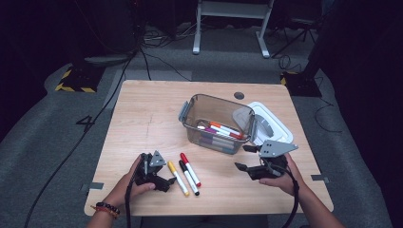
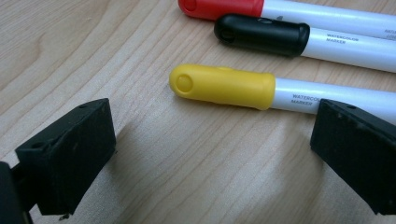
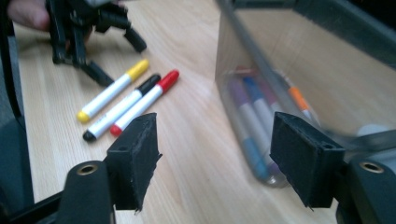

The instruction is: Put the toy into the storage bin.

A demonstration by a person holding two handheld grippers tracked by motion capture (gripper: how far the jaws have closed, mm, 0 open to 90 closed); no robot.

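Note:
Three capped markers lie side by side on the wooden table (image 1: 142, 118): yellow (image 1: 177, 178), black (image 1: 188, 178) and red (image 1: 190, 169). My left gripper (image 1: 167, 172) rests low on the table, open, its jaws on either side of the yellow marker's cap end (image 2: 224, 86) without touching it. The black cap (image 2: 261, 35) and red cap (image 2: 224, 7) lie just beyond. My right gripper (image 1: 243, 157) is open and holds nothing, in front of the clear bin (image 1: 190, 107). Several markers (image 1: 223, 133) lie inside the bin.
A white lid (image 1: 273, 123) lies to the right of the bin, partly behind it. In the right gripper view the bin's clear wall (image 3: 280, 70) stands close on the right, and the left gripper (image 3: 119, 58) sits beyond the three markers (image 3: 123, 107).

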